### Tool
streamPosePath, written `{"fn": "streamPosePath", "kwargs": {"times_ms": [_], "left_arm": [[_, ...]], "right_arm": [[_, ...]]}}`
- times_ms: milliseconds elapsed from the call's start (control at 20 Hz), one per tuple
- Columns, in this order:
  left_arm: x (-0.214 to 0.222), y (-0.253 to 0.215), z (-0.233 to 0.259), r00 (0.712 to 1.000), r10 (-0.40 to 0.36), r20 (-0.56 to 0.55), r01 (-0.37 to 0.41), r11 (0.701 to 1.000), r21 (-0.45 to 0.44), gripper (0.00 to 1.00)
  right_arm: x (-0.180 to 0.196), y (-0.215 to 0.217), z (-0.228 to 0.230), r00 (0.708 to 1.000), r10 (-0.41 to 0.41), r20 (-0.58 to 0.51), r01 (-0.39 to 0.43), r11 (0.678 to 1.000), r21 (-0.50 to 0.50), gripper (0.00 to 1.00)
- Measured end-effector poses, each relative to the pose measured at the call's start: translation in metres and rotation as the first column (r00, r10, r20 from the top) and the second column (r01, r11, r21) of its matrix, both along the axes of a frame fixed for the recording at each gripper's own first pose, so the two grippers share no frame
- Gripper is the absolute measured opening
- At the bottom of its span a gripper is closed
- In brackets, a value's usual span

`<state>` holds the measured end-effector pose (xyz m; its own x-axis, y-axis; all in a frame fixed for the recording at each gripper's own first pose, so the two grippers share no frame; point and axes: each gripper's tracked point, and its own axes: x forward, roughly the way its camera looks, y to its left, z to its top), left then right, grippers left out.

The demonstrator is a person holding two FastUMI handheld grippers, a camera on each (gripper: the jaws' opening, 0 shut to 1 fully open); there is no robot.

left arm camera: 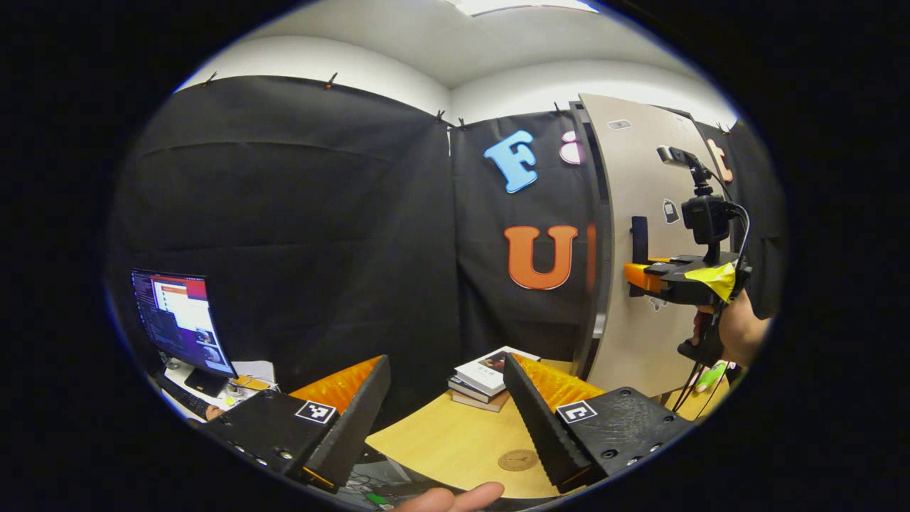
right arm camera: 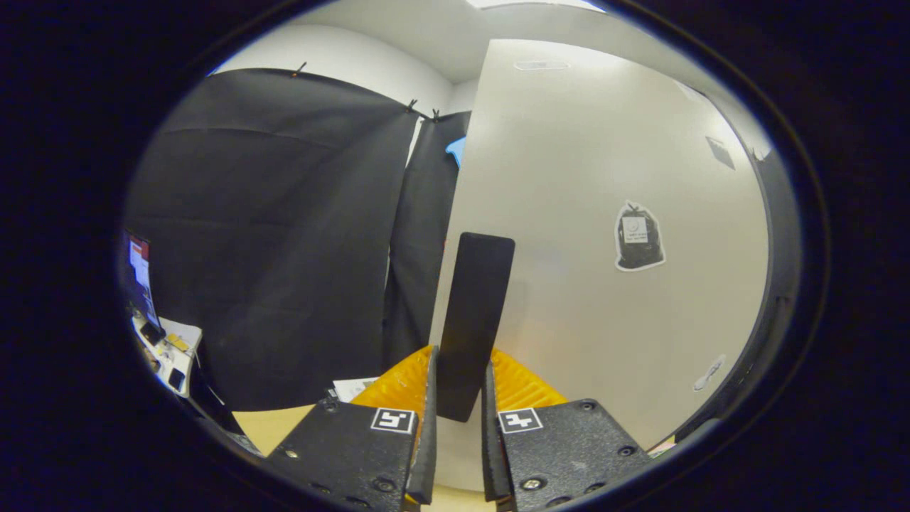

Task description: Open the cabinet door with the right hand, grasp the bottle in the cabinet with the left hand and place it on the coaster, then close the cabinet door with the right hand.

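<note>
The tall beige cabinet door (left arm camera: 640, 178) stands at the right of the left gripper view, its dark edge turned toward me. On it is a black vertical handle (left arm camera: 639, 238). My right gripper (left arm camera: 636, 277), held by a hand, reaches that handle from the right. In the right gripper view the handle (right arm camera: 476, 313) runs up between the fingers of my right gripper (right arm camera: 458, 363), which is shut on its lower part, with the door (right arm camera: 604, 178) just behind. My left gripper (left arm camera: 446, 366) is open over the wooden table (left arm camera: 448, 441). A round brown coaster (left arm camera: 518, 460) lies near the right finger.
A stack of books (left arm camera: 487, 377) lies on the table by the door's foot. A lit monitor (left arm camera: 181, 320) and desk clutter stand at the far left. A person's fingertip (left arm camera: 455, 498) shows at the bottom edge. A dark sticker (right arm camera: 638, 237) is on the door.
</note>
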<state>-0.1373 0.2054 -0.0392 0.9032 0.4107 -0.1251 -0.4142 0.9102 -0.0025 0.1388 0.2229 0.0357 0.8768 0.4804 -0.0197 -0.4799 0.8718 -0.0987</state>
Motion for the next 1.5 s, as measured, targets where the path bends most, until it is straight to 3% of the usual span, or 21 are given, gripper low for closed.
{"fn": "streamPosePath", "kwargs": {"times_ms": [300, 450, 750, 1500], "left_arm": [[0.031, -0.035, -0.005, 0.991, -0.136, 0.001, 0.136, 0.99, -0.031, 0.96], [0.046, -0.05, 0.002, 0.983, -0.185, 0.005, 0.184, 0.982, 0.037, 0.97], [0.08, -0.099, 0.003, 0.946, -0.324, 0.029, 0.322, 0.945, 0.058, 0.96], [0.162, -0.129, 0.016, 0.899, -0.435, 0.045, 0.43, 0.898, 0.093, 0.96]], "right_arm": [[-0.029, -0.01, 0.003, 0.999, 0.043, -0.026, -0.042, 0.998, 0.043, 0.3], [-0.047, -0.017, 0.004, 0.992, 0.119, -0.034, -0.116, 0.99, 0.085, 0.3], [-0.065, -0.024, 0.005, 0.981, 0.195, -0.025, -0.192, 0.979, 0.069, 0.29], [-0.095, -0.051, 0.003, 0.956, 0.28, -0.082, -0.279, 0.96, 0.021, 0.3]]}}
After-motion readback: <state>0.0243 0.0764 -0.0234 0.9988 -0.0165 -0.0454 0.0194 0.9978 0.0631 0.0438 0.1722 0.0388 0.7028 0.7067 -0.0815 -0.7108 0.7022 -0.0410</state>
